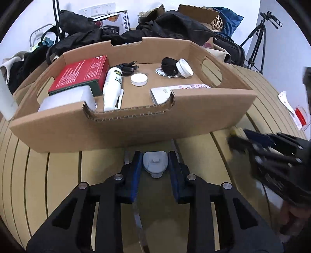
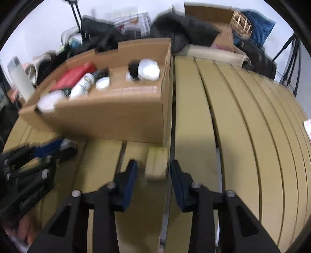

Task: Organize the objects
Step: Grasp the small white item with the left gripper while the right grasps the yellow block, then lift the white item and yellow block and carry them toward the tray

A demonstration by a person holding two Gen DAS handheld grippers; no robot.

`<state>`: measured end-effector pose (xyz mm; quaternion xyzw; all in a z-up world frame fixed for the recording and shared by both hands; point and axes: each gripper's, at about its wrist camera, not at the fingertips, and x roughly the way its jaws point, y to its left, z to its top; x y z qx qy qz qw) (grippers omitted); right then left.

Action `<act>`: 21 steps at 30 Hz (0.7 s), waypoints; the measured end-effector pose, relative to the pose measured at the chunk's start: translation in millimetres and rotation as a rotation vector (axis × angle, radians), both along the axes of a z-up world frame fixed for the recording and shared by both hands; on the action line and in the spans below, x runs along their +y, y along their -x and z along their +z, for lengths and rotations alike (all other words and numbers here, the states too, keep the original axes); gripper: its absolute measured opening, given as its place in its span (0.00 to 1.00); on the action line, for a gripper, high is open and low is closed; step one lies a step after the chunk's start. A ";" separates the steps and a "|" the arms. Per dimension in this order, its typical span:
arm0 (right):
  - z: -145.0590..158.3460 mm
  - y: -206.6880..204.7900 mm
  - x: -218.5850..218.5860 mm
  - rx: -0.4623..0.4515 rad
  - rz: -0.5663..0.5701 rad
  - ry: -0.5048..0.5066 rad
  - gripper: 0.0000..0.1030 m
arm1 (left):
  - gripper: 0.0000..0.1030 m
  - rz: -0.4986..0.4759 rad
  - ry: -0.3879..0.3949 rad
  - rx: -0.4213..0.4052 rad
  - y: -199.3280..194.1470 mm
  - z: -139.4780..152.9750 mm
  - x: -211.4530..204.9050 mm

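Observation:
A shallow cardboard tray (image 1: 126,128) sits on the slatted table and holds a red box (image 1: 81,74), a white bottle (image 1: 112,87), a small white round lid (image 1: 139,79), a black-and-white jar (image 1: 177,67) and other items. My left gripper (image 1: 155,165) is open, its pads on either side of a small grey plastic piece (image 1: 155,162) on the table just before the tray. My right gripper (image 2: 153,173) is open around a small tan block (image 2: 157,165) beside the tray's (image 2: 116,120) near right corner. The right gripper also shows in the left wrist view (image 1: 272,155).
Black bags and clothes (image 1: 175,25), a cardboard box (image 1: 196,11) and a wicker ball (image 2: 242,22) are piled behind the tray. A tripod (image 1: 258,40) stands at the far right. A red-and-white packet (image 1: 293,111) lies at the table's right. A white bottle (image 2: 20,77) stands left of the tray.

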<state>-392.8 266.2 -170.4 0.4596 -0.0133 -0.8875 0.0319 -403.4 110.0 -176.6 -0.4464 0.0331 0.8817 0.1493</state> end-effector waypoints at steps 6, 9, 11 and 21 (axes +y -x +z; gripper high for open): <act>7.4 -1.0 2.4 0.000 -0.003 -0.010 0.23 | 0.23 -0.001 -0.024 -0.021 -1.6 1.2 -3.8; 8.7 1.6 7.8 -0.021 -0.006 0.024 0.23 | 0.23 0.010 -0.048 -0.017 -8.7 11.7 -8.6; 9.5 0.4 7.4 -0.016 0.002 0.020 0.22 | 0.23 -0.008 -0.085 0.022 -22.8 26.3 -13.0; 87.7 -106.2 -1.5 0.176 0.062 0.030 0.22 | 0.23 0.051 -0.047 0.119 -138.0 104.0 -58.5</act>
